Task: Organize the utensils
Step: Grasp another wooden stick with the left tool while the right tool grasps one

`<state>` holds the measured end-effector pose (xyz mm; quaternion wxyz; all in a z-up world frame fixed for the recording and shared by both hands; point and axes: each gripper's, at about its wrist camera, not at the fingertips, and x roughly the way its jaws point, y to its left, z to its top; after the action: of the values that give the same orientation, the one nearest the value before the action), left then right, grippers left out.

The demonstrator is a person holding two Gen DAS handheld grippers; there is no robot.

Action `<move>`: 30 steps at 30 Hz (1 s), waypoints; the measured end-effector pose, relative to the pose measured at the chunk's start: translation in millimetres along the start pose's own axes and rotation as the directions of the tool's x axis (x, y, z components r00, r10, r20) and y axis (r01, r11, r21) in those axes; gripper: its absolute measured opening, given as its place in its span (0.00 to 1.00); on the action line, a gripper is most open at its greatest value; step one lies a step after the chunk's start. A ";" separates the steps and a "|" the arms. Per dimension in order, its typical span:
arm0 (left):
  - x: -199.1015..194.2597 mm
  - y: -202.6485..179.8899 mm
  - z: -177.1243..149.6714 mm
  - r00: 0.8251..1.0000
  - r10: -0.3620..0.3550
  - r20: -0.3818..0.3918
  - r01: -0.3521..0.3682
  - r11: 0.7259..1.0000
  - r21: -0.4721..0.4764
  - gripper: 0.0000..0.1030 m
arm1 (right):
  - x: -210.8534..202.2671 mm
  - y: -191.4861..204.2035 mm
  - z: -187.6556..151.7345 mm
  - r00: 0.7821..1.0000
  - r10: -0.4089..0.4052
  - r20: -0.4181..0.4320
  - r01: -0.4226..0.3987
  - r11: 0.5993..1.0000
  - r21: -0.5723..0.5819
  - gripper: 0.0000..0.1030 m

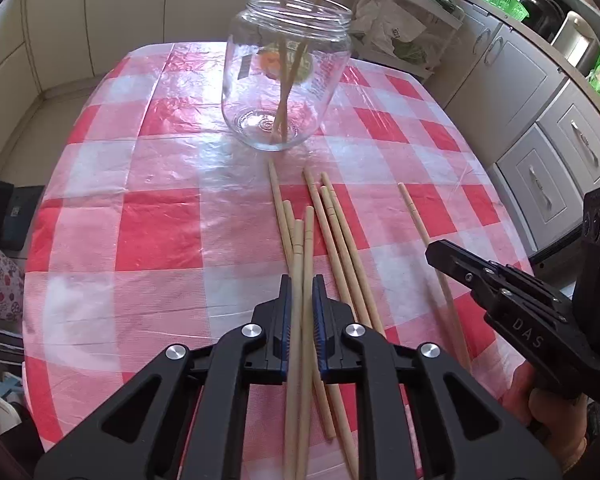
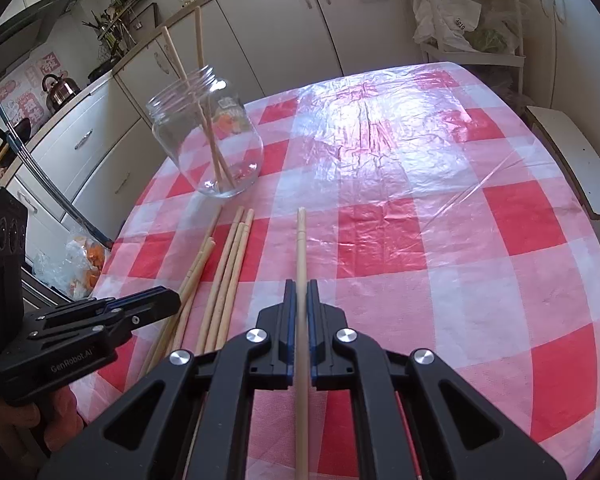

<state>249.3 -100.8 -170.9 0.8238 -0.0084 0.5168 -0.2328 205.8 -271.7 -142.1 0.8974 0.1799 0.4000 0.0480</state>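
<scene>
Both tongs are clamped on pale wooden chopsticks lying on the red-checked counter (image 1: 160, 236), left tongs (image 1: 302, 304) on two (image 1: 300, 264), right tongs (image 2: 299, 304) on one (image 2: 301, 248), likely bound for the clear glass jar (image 1: 286, 84) beyond.

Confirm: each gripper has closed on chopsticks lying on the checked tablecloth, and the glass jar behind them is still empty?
Not empty. The glass jar already holds two chopsticks standing in it, clearest in the right wrist view. The rest holds: left gripper and right gripper are each closed on chopsticks on the checked tablecloth.
</scene>
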 end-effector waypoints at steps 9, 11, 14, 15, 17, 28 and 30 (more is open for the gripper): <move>1.1 3.9 3.3 1.000 0.025 -0.018 -0.025 1.000 0.001 0.04 | -0.3 -2.5 -0.1 1.000 0.006 0.004 -0.006 1.000 0.009 0.06; 4.5 7.1 3.3 0.999 0.041 -0.031 -0.041 0.999 -0.002 0.04 | 0.5 -2.6 0.0 1.000 0.002 0.002 -0.002 1.000 0.009 0.06; 5.0 12.8 4.2 0.998 0.050 -0.033 -0.051 0.998 -0.025 0.04 | 3.3 -0.9 -0.3 1.000 -0.008 -0.006 0.008 1.000 0.006 0.06; 4.0 13.3 4.5 0.997 0.065 -0.029 -0.066 0.998 -0.019 0.04 | 4.4 -0.6 -0.6 1.000 -0.012 -0.009 0.012 1.000 0.005 0.06; 3.0 12.8 6.0 0.995 0.100 -0.019 -0.100 0.995 0.000 0.05 | 7.4 0.0 -0.8 1.000 -0.021 -0.017 0.021 1.000 0.004 0.06; 3.4 12.2 16.4 0.982 0.189 -0.011 -0.188 0.981 0.050 0.06 | 12.4 3.3 2.4 0.999 -0.052 -0.004 0.052 0.999 -0.016 0.22; 7.6 13.5 16.0 0.979 0.201 -0.026 -0.200 0.978 0.054 0.06 | 13.2 5.7 2.7 0.999 -0.049 -0.002 0.049 0.998 -0.025 0.22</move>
<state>270.8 -95.4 -173.4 0.8349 0.0685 0.5216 -0.1619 217.1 -264.1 -147.6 0.9000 0.1585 0.4049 0.0313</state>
